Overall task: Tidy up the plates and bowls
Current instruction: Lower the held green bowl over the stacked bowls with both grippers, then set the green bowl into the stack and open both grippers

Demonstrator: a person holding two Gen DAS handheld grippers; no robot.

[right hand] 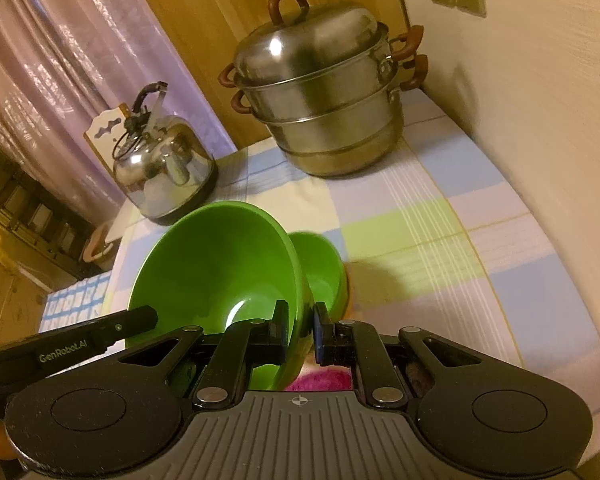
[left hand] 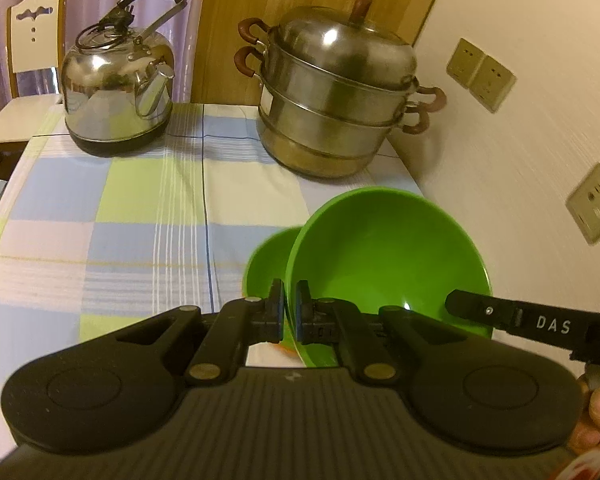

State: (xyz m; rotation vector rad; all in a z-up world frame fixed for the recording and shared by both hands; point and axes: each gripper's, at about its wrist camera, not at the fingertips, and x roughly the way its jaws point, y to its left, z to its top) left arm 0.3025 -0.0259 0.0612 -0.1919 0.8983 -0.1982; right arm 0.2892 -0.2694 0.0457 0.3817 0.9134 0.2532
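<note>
A large green bowl [left hand: 384, 256] is held tilted above the checked tablecloth. My left gripper [left hand: 289, 312] is shut on its near rim. My right gripper [right hand: 300, 326] is shut on the opposite rim of the same bowl [right hand: 216, 264]. A finger of each gripper shows in the other's view, at the right in the left wrist view [left hand: 512, 316] and at the left in the right wrist view [right hand: 80, 340]. A smaller green bowl [left hand: 266, 260] sits just behind the large one and also shows in the right wrist view [right hand: 320, 268]. Something orange and pink lies under the bowls, mostly hidden.
A steel kettle [left hand: 118, 92] stands at the table's far left and a stacked steel steamer pot [left hand: 336, 96] at the far right, near the wall with sockets [left hand: 480, 74]. A white chair [left hand: 32, 36] stands beyond the table. The checked tablecloth [left hand: 120, 220] covers the table.
</note>
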